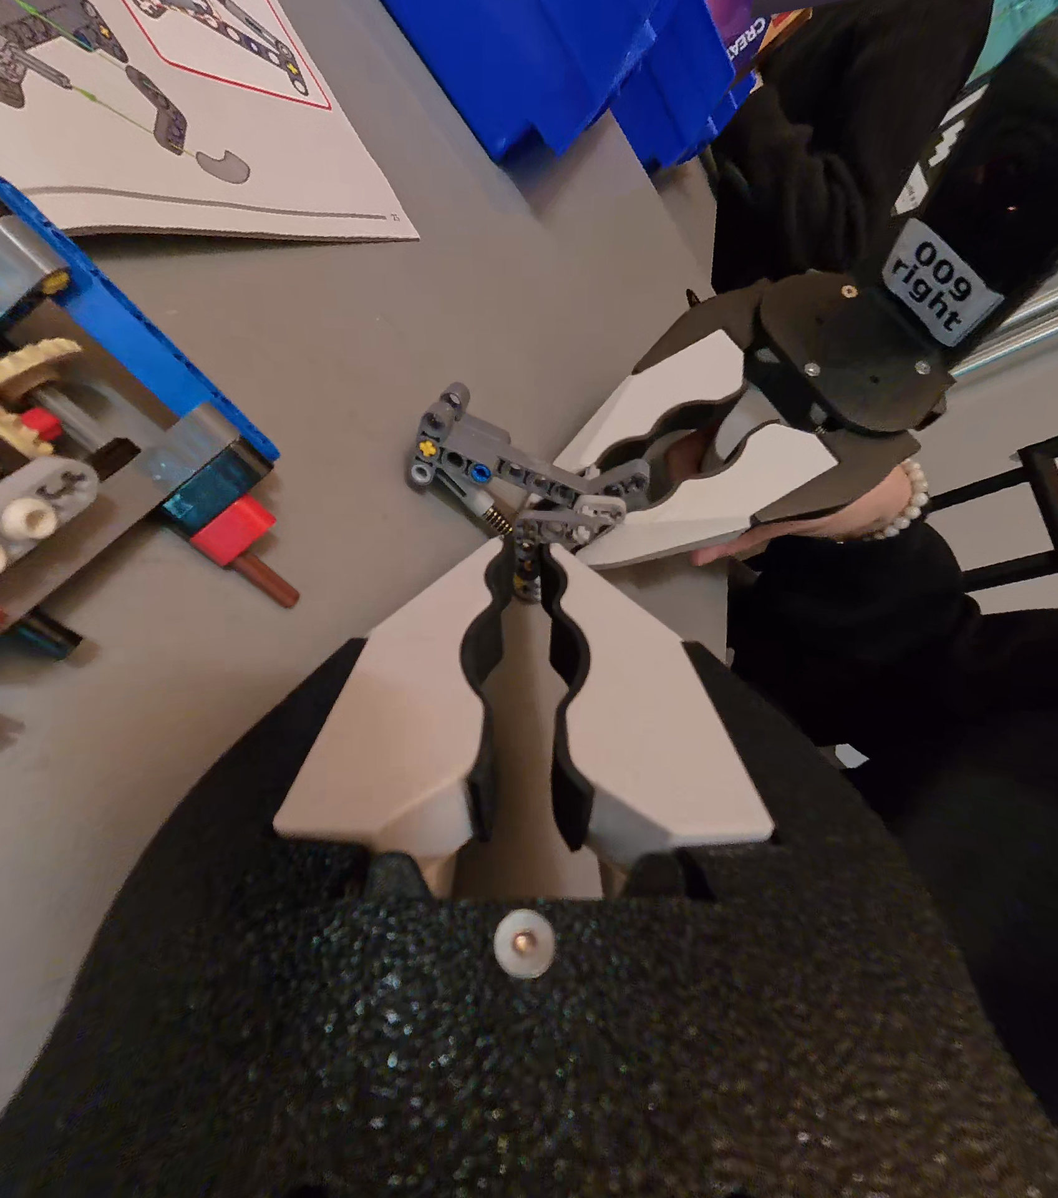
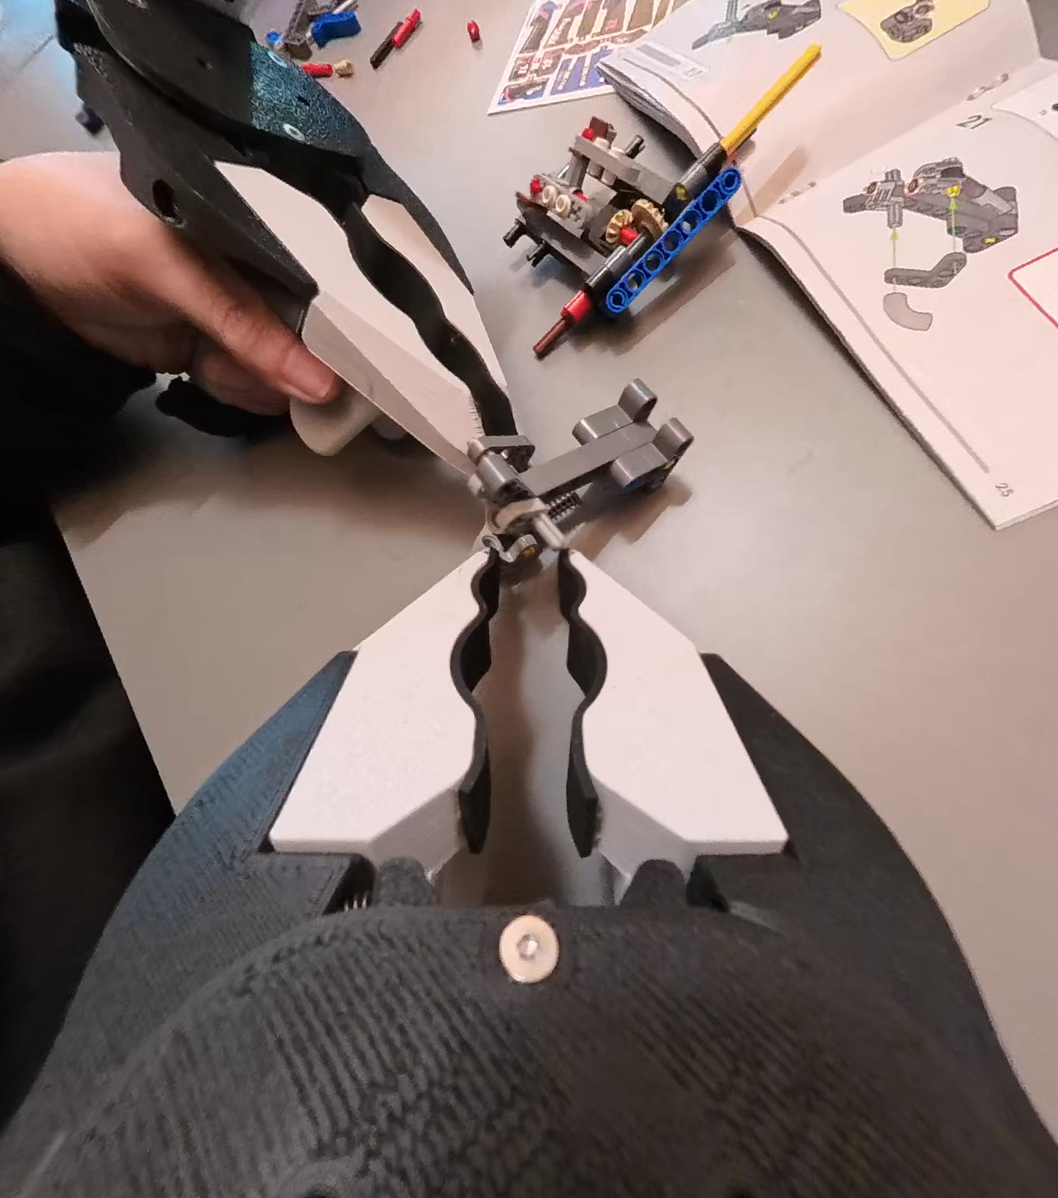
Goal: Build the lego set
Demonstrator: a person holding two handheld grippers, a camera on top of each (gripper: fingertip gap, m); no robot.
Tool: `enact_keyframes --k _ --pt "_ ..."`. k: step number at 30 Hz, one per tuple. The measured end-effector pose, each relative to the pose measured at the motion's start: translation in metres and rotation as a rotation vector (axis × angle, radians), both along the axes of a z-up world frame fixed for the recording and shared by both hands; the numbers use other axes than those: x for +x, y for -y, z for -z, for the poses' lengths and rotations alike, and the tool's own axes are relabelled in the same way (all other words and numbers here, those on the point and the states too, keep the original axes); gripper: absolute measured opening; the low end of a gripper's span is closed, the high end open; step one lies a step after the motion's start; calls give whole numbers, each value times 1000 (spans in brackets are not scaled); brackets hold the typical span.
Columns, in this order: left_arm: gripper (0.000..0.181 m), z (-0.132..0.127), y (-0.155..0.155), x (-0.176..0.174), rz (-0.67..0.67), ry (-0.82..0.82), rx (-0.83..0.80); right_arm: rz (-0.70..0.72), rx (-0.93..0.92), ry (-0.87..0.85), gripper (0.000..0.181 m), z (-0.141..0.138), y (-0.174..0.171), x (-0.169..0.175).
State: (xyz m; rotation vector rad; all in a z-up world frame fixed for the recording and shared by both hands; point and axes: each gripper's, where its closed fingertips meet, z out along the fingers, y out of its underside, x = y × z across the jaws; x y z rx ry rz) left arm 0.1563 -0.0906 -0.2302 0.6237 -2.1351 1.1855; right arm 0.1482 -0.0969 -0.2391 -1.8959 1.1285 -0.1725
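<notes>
Left of the grey lego arm, the larger lego chassis with a blue beam lies flat on the grey table, well apart from it. Beyond the arm, an open instruction booklet; right of that, blue plastic bins, contents not visible.

The grey lego arm lies near the table's near edge, its far end resting on the table. The left gripper pinches a small dark beam at the arm's near end, jaws nearly closed on it. The right gripper comes in from the right, jaws clamped around the arm's other end piece.

Right wrist view: the right gripper sits at the arm's pin end; a narrow gap shows between its tips. The left gripper meets it from the left, held by a hand. Loose red, black and blue pieces lie scattered far beyond.
</notes>
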Motion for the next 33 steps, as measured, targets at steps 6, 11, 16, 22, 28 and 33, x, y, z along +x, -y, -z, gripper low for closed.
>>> enact_keyframes --k 6,11,16,22,28,33 --pt "4 2 -1 0 5 28 17 96 50 -37 19 -4 4 -8" --pt "4 4 0 -3 26 62 42 139 -9 -1 32 0 -4 -9" --pt "4 5 1 -1 3 71 47 179 -98 23 22 5 -4 -1" --pt "4 4 6 0 -21 23 27 207 -76 9 19 5 1 3" --pt "4 2 10 3 -55 -9 6 215 -44 -2 19 4 4 4" --pt "4 1 13 5 -90 -25 -5 228 -3 -21 18 3 7 6"
